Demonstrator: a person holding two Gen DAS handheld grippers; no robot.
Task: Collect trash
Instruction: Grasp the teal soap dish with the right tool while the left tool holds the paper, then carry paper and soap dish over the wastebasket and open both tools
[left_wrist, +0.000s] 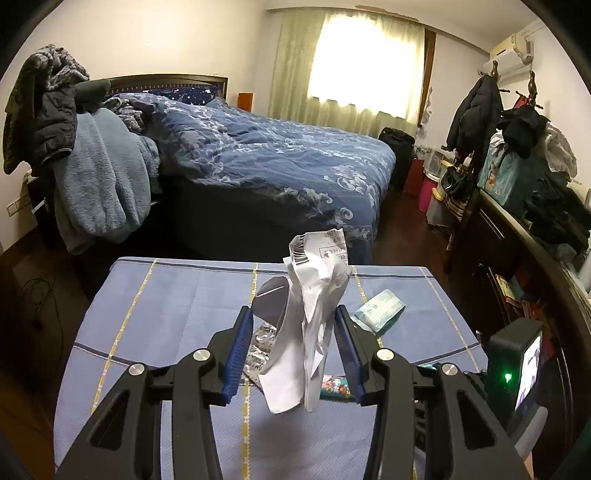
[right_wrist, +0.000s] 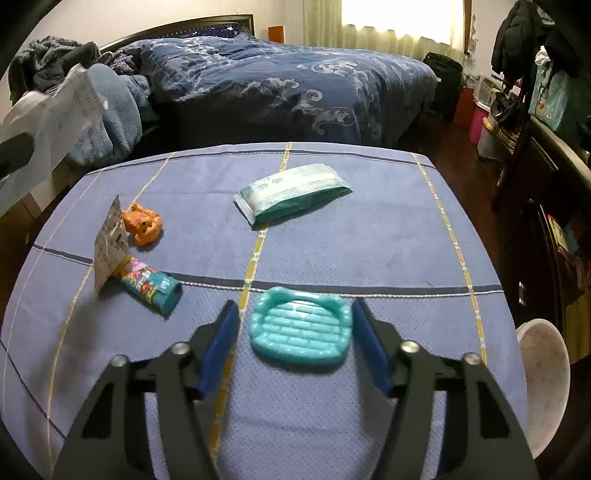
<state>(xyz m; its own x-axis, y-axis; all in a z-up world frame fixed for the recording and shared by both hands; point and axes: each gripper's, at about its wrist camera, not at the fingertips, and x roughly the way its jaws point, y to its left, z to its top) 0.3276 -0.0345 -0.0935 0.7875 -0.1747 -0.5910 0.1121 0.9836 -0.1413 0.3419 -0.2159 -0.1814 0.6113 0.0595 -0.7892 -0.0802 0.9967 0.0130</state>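
While the left gripper (left_wrist: 293, 325) is lifted above the table, a crumpled white mailer bag (left_wrist: 314, 314) with a barcode label stands up between its blue pads, and the pads look pinched against its sides, so it has the bag in hand. The right gripper (right_wrist: 295, 332) is low over the near part of the table, its fingers standing partly apart on either side of a teal plastic tray (right_wrist: 301, 326). The tray holds nothing and lies flat on the cloth; whether the pads touch its edges I cannot tell.

At the near right, beside the table's edge, the rim of a pale speckled bin (right_wrist: 543, 384) shows; I cannot see what is in it.

The table wears a blue cloth (right_wrist: 369, 240) crossed with yellow and dark stripes. Toward the far side lies a flat teal-and-white tissue pack (right_wrist: 291, 194). On the left are a small orange toy (right_wrist: 142, 223), a colourful printed tube (right_wrist: 151, 284) lying on its side, and a grey card (right_wrist: 109, 243) standing tilted against the tube's far end. Under the raised bag, in the left view, a silvery foil wrapper (left_wrist: 260, 349) rests on the cloth.

Beyond the table stands a bed with a dark blue patterned quilt (left_wrist: 277, 155), with a heap of blue fleece and jackets (left_wrist: 92, 166) to its left. A curtained bright window (left_wrist: 362, 59) fills the far wall, and coats hang on a rack (left_wrist: 476, 110) at the right above cluttered shelves.
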